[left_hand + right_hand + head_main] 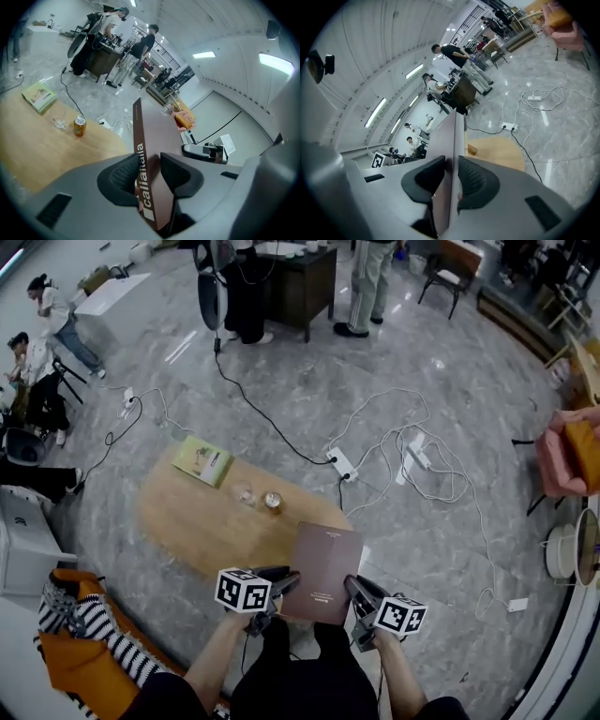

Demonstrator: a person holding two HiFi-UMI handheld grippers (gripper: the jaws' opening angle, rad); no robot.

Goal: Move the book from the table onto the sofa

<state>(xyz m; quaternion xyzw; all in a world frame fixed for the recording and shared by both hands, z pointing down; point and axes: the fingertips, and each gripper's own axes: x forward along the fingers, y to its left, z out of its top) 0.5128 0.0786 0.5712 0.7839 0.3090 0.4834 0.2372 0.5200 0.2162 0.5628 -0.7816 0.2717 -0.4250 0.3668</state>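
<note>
Above the near right end of the oval wooden table point(192, 521), a brown book point(323, 563) is hanging clear of the top and tilting up away from the person. Its far corners are reaching over the table's curved rim. The left gripper point(287, 581) is clamping the book at its spine edge and the right gripper point(356, 589) at the opposite edge. Each pair of jaws is standing narrow, one ribbed pad pressing on each cover. On the table's far end a green book point(202, 461) is lying flat, one corner close to the rim. A clear glass point(246, 494) and a drinks can point(272, 502) are standing side by side near the table's middle, well apart from the held book. Beyond the table's far right side, white and black cables are looping across the marble floor between two white power strips point(343, 465), so that stretch is looking cluttered. The floor just right of the table's near end is lying more open. Left of the table's near end, an orange seat point(80, 652) with a striped cloth is showing, and far to the table's right a pink armchair point(558, 460) is standing. By count: two grippers, two books, one glass, one can, two power strips, and at least four people well beyond the table's far side.
</note>
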